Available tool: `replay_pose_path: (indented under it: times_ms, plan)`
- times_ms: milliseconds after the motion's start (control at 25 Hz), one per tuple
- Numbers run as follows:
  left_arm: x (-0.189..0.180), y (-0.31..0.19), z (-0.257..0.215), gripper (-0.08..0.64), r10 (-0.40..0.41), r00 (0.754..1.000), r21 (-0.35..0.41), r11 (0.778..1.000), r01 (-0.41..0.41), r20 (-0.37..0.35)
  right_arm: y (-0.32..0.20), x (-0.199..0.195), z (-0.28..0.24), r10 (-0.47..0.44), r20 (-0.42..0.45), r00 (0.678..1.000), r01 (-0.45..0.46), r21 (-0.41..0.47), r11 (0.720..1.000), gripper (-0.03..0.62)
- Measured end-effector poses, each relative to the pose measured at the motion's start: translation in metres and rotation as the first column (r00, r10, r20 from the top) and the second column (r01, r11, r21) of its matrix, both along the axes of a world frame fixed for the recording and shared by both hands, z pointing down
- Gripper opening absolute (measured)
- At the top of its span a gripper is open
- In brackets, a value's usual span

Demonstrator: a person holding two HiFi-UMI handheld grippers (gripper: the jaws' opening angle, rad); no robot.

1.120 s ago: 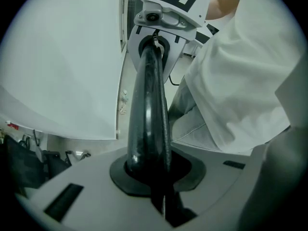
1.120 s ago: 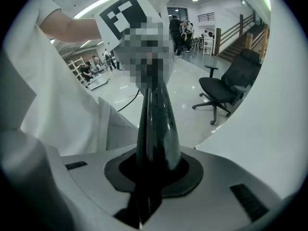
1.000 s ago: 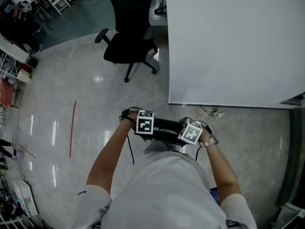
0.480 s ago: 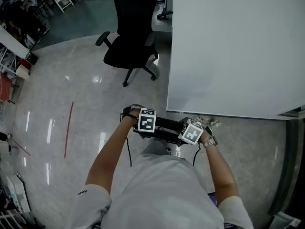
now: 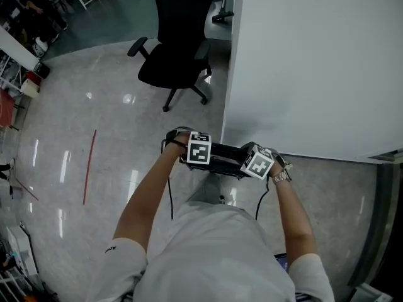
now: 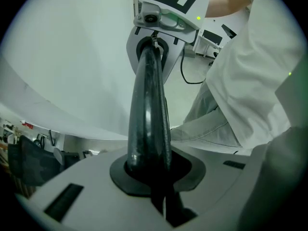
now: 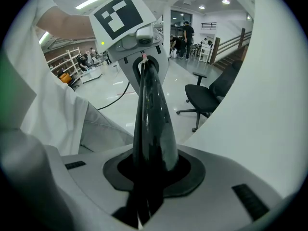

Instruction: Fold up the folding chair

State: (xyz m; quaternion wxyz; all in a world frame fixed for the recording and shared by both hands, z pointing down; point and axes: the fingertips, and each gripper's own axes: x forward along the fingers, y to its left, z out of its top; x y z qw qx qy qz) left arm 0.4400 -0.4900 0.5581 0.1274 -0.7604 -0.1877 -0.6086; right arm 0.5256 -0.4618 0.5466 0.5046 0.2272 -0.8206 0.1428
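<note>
A black office chair (image 5: 176, 49) stands at the left. My left gripper (image 5: 194, 156) pinches one end of the folding chair's black bar (image 5: 223, 153). My right gripper (image 5: 257, 165) holds the other end in jaws that have just been opening a little, beside the white table (image 5: 315, 61). Their cubes (image 5: 199, 148) show only black and white squares

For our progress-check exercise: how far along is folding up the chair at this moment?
Done: the head view shows no open seat, only a slim black bar, so the chair looks folded flat. In hand: left gripper and right gripper both clasp that bar; the right jaws have just been opening, with the bar between them. Left: probably releasing it, perhaps beside the white table.
</note>
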Motion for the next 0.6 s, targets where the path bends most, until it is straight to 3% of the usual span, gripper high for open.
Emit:
replay_pose_path:
  times_ms: [280, 600]
  plan:
    - [0.022, -0.041, 0.002, 0.064, 0.051, 0.999, -0.028, 0.998, -0.051, 0.013, -0.036, 0.020, 0.001, 0.058, 0.007, 0.998, -0.058, -0.017, 0.998, 0.091]
    - [0.046, -0.082, 0.005, 0.088, 0.109, 0.993, 0.024, 0.994, -0.108, -0.043, -0.074, 0.042, 0.008, 0.098, 0.006, 0.995, -0.098, -0.021, 0.995, 0.103]
